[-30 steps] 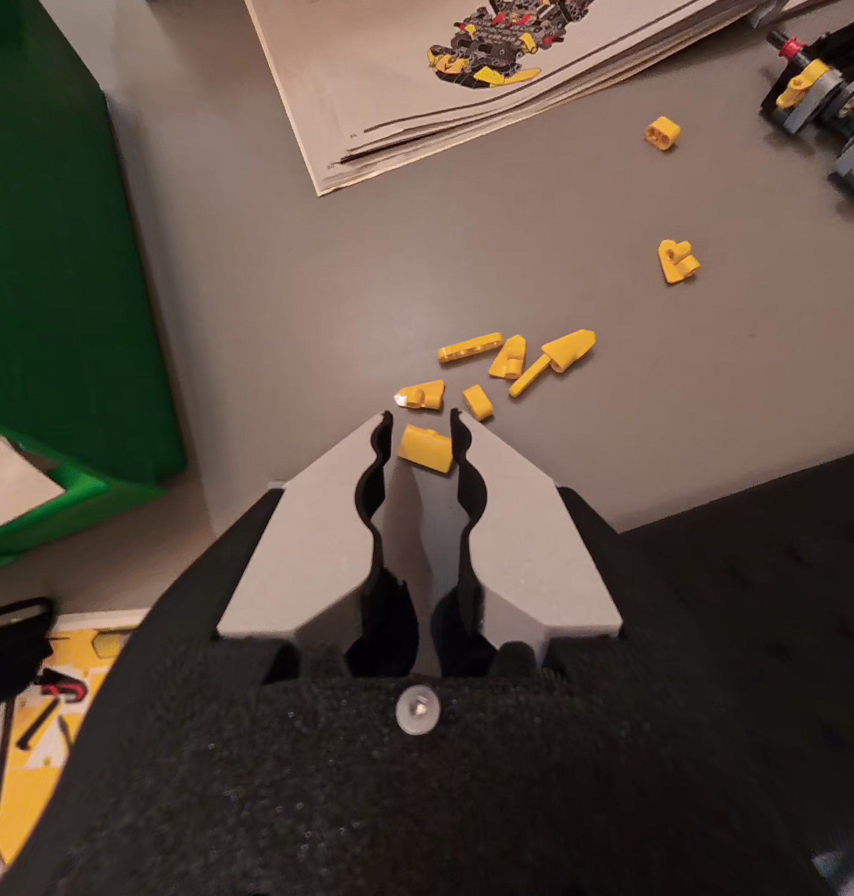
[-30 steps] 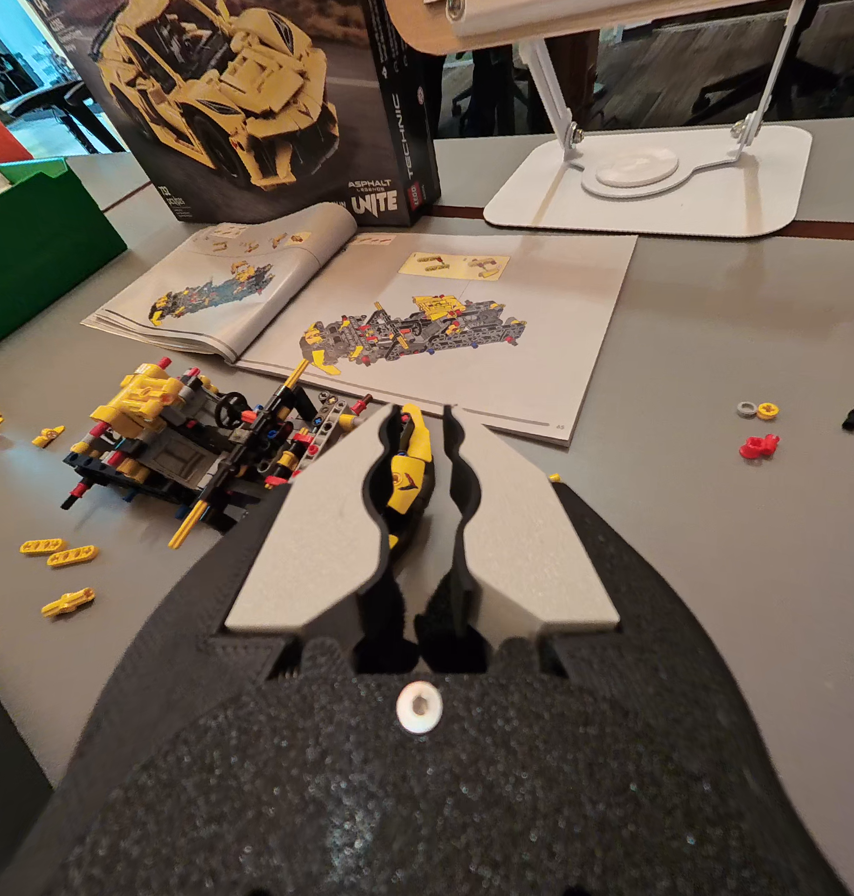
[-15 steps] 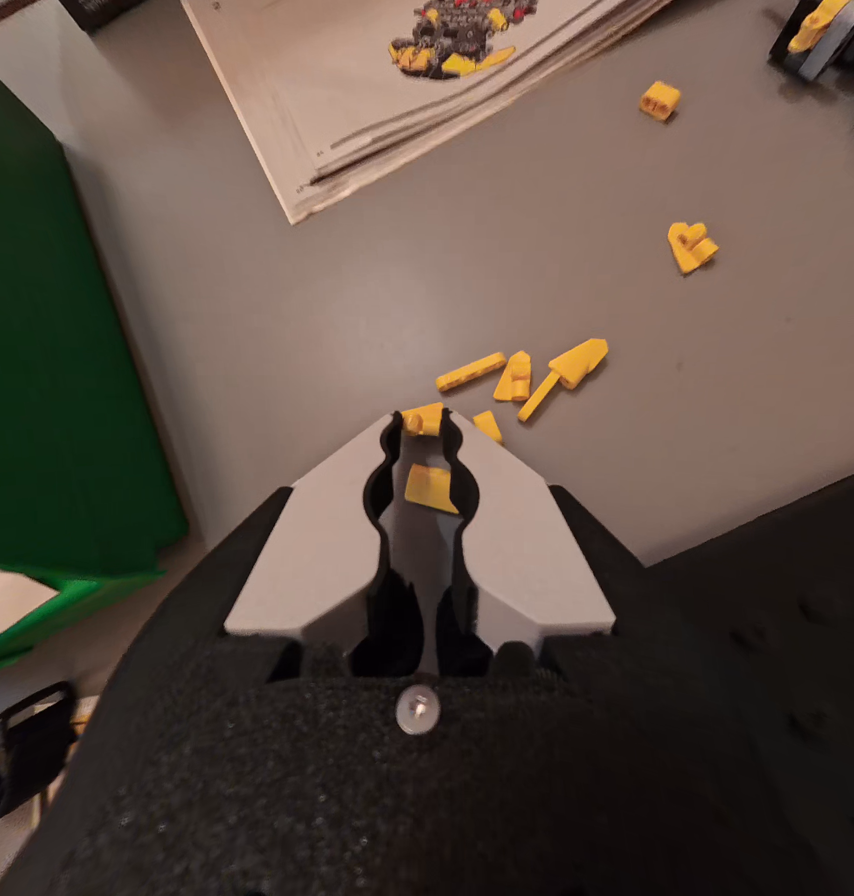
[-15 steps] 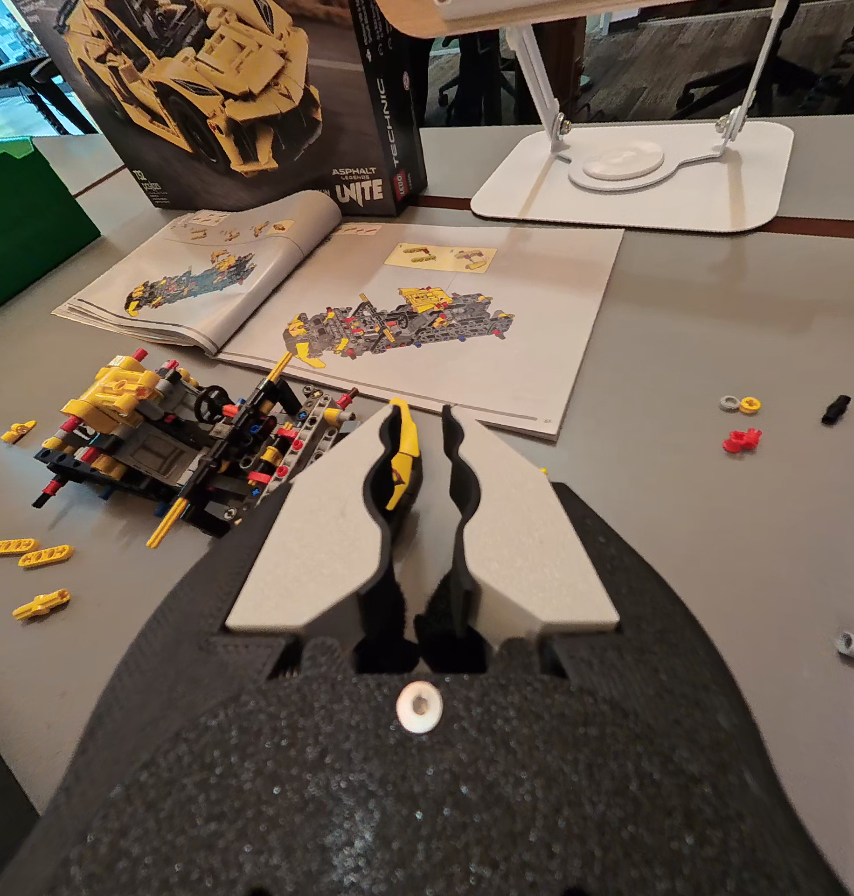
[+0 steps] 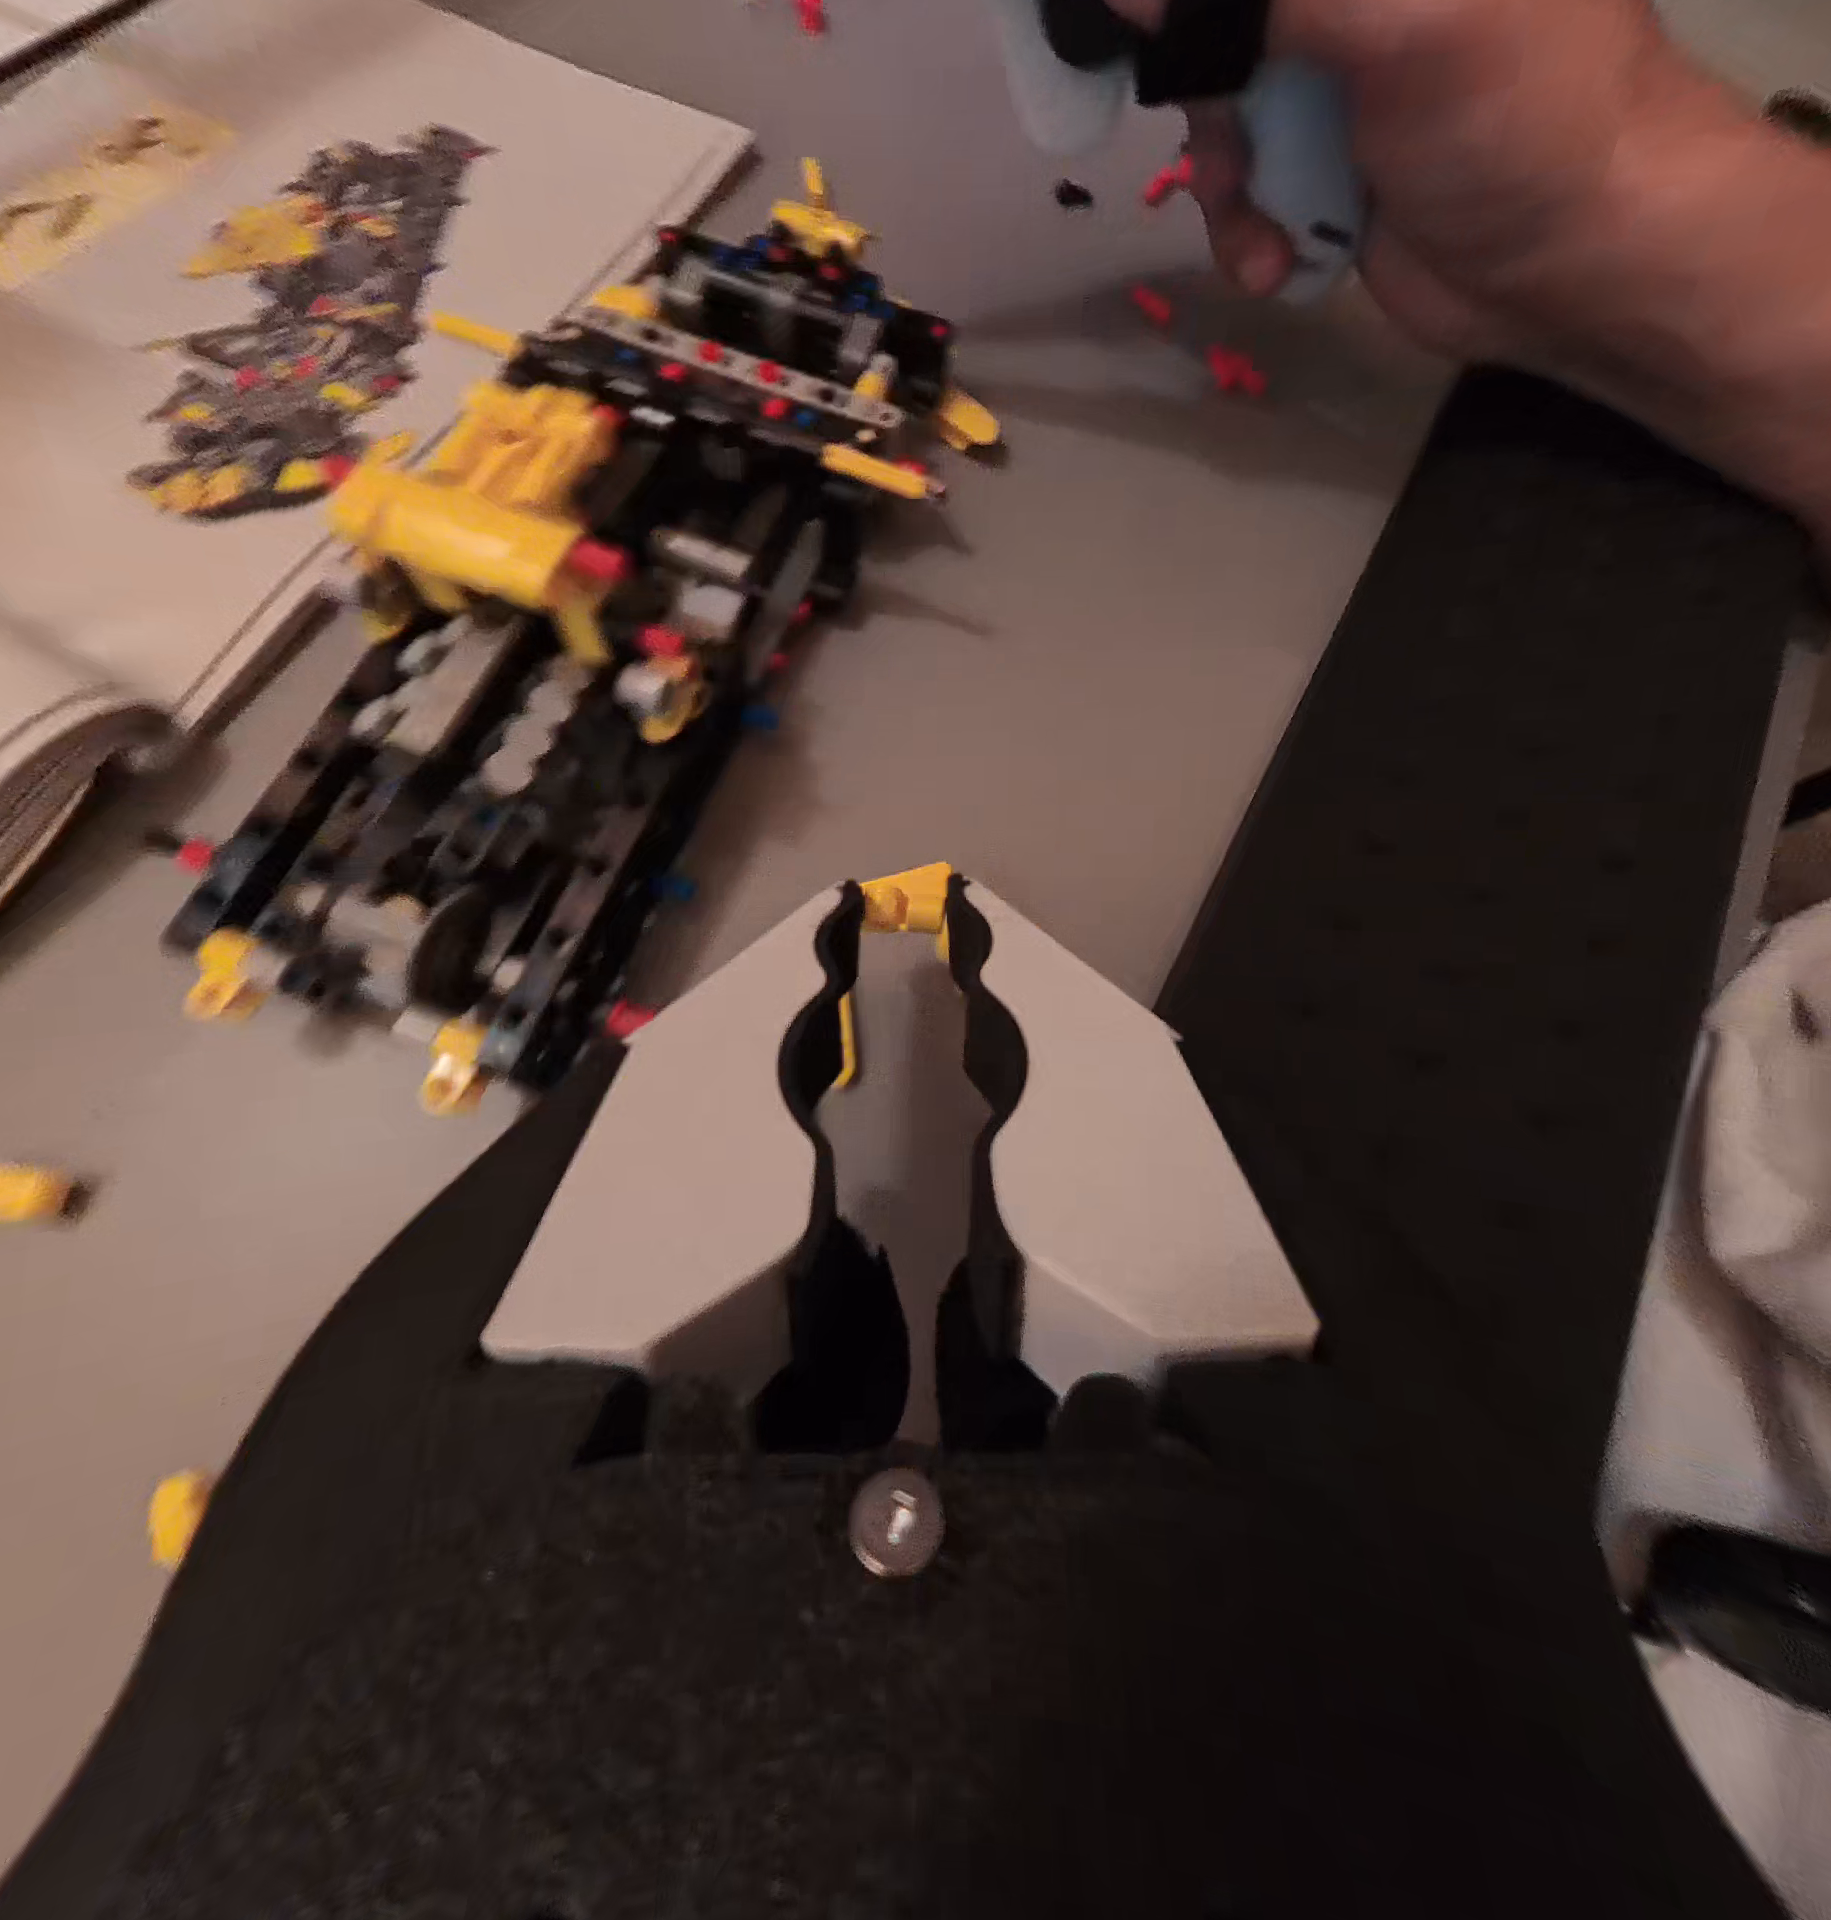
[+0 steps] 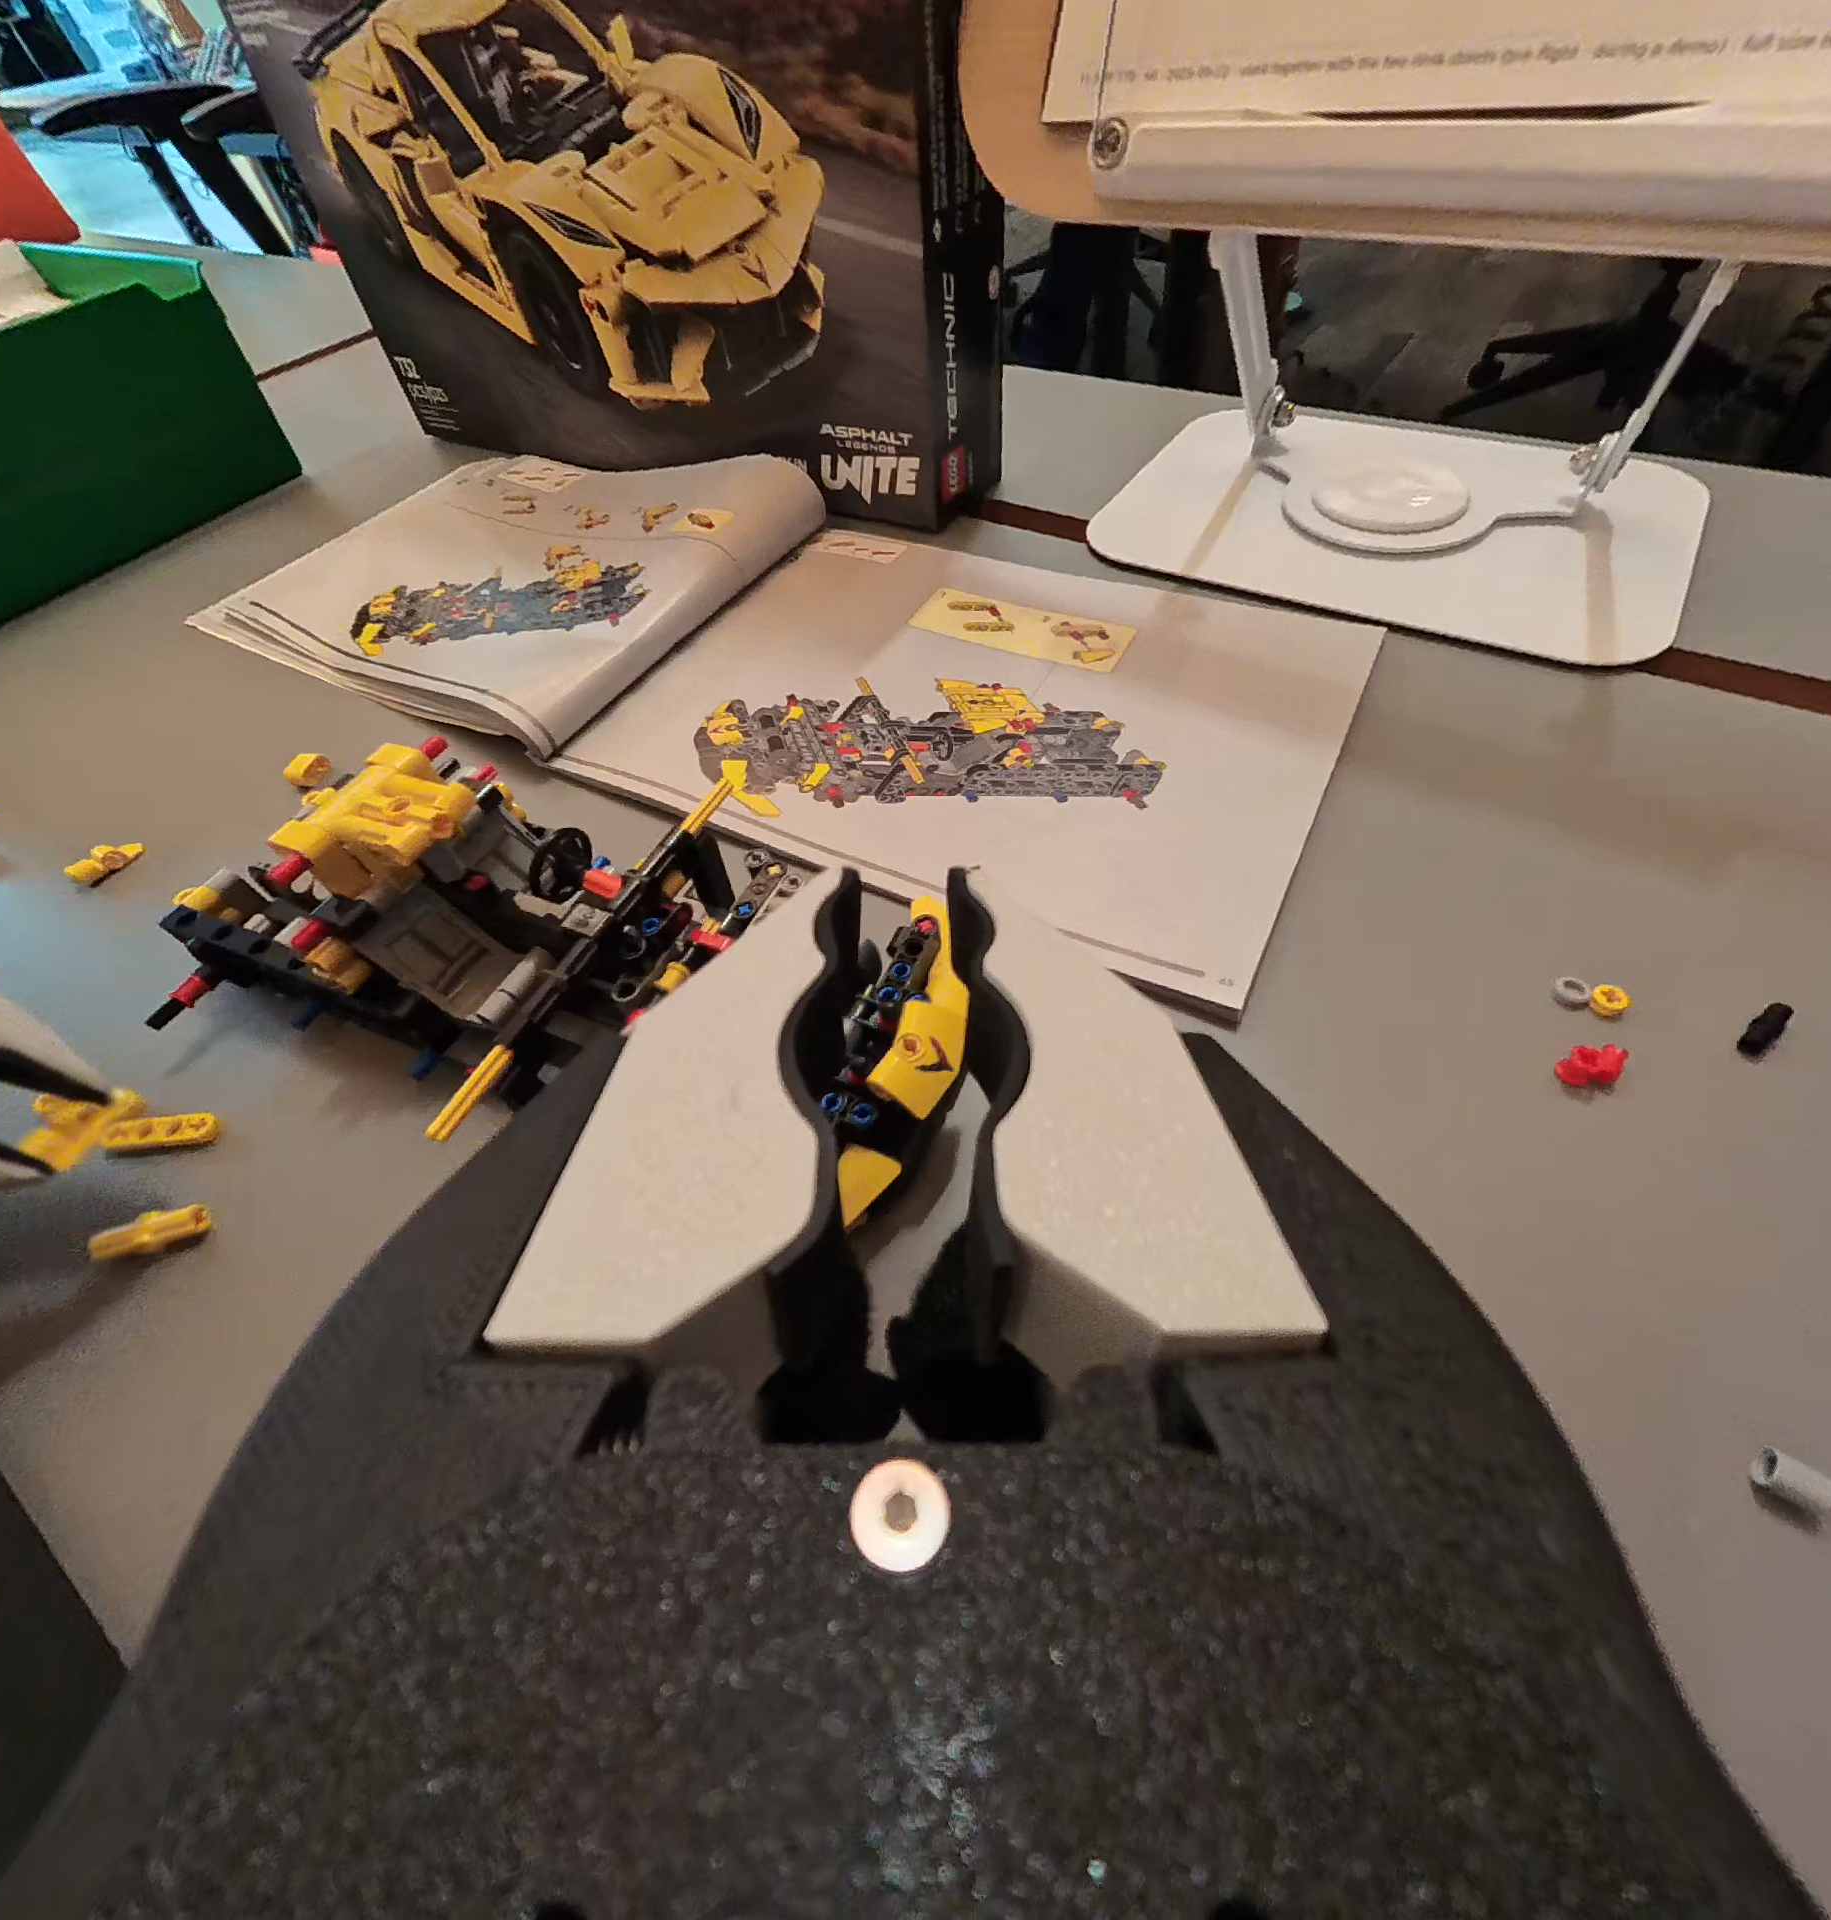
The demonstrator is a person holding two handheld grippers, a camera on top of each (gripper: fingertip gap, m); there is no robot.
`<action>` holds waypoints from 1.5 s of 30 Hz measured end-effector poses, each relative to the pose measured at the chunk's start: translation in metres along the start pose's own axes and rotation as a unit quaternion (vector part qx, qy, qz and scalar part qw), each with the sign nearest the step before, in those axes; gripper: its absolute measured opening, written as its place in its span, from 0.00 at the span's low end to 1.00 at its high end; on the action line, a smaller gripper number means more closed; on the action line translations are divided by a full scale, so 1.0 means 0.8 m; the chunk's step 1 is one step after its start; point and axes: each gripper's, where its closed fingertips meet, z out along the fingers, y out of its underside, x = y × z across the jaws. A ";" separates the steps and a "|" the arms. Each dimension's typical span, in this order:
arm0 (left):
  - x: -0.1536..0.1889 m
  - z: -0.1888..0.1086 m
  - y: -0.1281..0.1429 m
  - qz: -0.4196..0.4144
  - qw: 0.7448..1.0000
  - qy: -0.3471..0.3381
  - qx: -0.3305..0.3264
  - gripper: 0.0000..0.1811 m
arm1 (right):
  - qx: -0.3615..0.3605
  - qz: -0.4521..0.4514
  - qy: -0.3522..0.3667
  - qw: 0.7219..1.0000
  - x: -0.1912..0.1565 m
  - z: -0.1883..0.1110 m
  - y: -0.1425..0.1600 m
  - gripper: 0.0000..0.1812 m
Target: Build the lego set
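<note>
A grey table (image 6: 1513,831) carries everything. At its far side stands the set's box (image 6: 682,260), with a green bin (image 6: 111,457) to the left and a white stand (image 6: 1410,540) to the right. In front of the box lies the open instruction booklet (image 6: 994,727). Nearer, left of the booklet's right page, sits the half-built car chassis (image 6: 443,914), black and grey with yellow blocks on top; in the left wrist view it (image 5: 578,623) lies ahead and to the left of the gripper.

The right gripper (image 6: 900,883) is clamped on a yellow and black sub-assembly (image 6: 911,1049), which lies lengthwise between the fingers, just right of the chassis.

The left gripper (image 5: 903,894) pinches a small yellow piece (image 5: 906,899) at its very fingertips; the view is blurred, so the piece's shape is hard to tell. A person's hand (image 5: 1513,208) shows at the upper right of that view.

Loose yellow pieces (image 6: 152,1132) lie left of the chassis; a red piece (image 6: 1589,1065) and a black pin (image 6: 1765,1029) lie well apart to the right.
</note>
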 end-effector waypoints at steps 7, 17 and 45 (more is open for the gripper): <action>0.035 0.036 -0.021 0.049 0.998 0.045 -0.021 0.09 | 0.013 0.007 -0.028 0.999 -0.016 -0.010 -0.004 0.09; 0.042 0.068 0.000 0.097 0.992 0.015 -0.082 0.09 | 0.013 0.019 -0.048 0.999 -0.024 -0.011 -0.002 0.09; -0.220 -0.076 -0.038 -0.120 0.962 -0.133 0.204 0.16 | -0.186 0.033 0.065 0.980 0.031 -0.132 0.127 0.17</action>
